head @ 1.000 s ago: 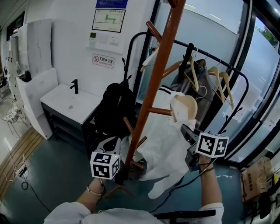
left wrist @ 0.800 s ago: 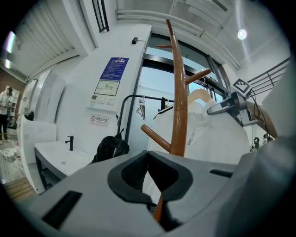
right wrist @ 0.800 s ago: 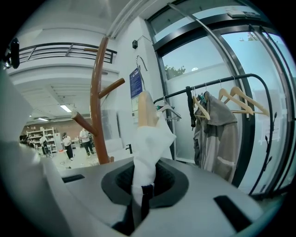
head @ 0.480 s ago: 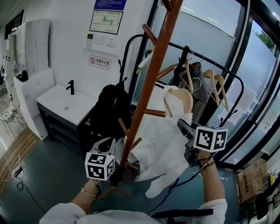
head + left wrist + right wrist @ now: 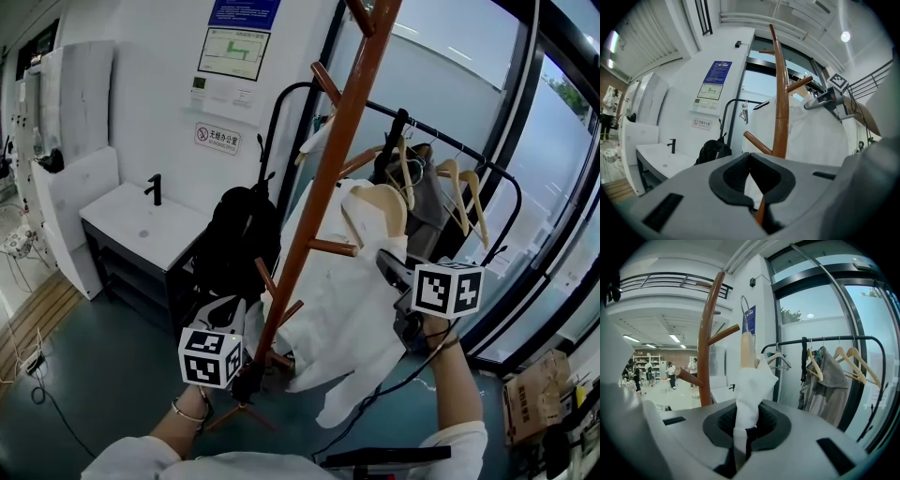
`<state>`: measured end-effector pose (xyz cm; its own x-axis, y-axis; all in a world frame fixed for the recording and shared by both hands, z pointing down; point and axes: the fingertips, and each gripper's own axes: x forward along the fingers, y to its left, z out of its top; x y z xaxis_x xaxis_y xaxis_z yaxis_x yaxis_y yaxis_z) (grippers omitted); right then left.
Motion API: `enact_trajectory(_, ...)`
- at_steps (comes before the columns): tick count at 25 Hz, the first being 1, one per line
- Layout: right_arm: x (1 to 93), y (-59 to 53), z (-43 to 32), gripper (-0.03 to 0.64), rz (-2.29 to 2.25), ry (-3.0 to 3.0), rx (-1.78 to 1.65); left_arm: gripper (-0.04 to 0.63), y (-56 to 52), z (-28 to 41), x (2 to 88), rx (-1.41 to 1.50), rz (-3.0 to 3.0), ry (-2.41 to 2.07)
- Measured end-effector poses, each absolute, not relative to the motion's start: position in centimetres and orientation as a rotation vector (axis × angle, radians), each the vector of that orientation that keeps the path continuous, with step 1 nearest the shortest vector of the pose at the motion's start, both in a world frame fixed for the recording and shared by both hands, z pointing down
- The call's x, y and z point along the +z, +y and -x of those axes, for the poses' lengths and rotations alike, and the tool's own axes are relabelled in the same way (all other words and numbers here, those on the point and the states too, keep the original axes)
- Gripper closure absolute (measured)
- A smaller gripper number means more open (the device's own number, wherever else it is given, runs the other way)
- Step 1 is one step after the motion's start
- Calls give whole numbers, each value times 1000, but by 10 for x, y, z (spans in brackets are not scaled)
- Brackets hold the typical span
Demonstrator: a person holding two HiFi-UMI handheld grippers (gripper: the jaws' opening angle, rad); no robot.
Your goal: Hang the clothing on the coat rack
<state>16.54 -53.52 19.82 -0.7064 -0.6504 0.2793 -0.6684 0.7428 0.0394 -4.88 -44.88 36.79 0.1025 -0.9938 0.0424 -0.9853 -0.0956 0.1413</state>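
Note:
A tall brown coat rack point(image 5: 330, 178) with angled pegs stands in front of me. My left gripper point(image 5: 251, 380) is shut on its pole point(image 5: 779, 117) low down, with the pole wedged between the jaws. A white garment point(image 5: 342, 309) hangs on a pale wooden hanger point(image 5: 382, 202) just right of the pole. My right gripper point(image 5: 388, 266) is shut on the garment's cloth point(image 5: 751, 380) over the hanger's shoulder. The hanger's metal hook point(image 5: 743, 310) rises beside the pole point(image 5: 706, 338), apart from the pegs.
A black clothes rail point(image 5: 441, 150) with wooden hangers and a grey garment point(image 5: 824, 380) stands behind on the right. A black backpack point(image 5: 242, 239) hangs left of the pole. A white sink counter point(image 5: 141, 225) is at the left, a cardboard box point(image 5: 527, 405) at the right.
My right gripper has lifted the hanger and white garment higher beside the pole and rolled a little. The left gripper has stayed on the pole.

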Motion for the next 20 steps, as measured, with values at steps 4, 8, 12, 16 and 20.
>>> enact_trajectory(4,197,-536,-157,580,-997,-2662,64,586,-446,56,364,-97,-2222,-2045)
enact_trajectory(8,194,-536,-149,580,-968,-2654,24,586,-445,60,363,-98,-2211,-2058)
enact_trajectory(12,192,-538,-143,580,-951,-2651,-7,586,-444,62,364,-96,-2201,-2067)
enact_trajectory(16,193,-538,-133,580,-924,-2643,-34,586,-442,69,367,-103,-2182,-2078)
enact_trajectory(20,197,-538,-122,580,-883,-2644,-43,586,-441,76,371,-111,-2165,-2091)
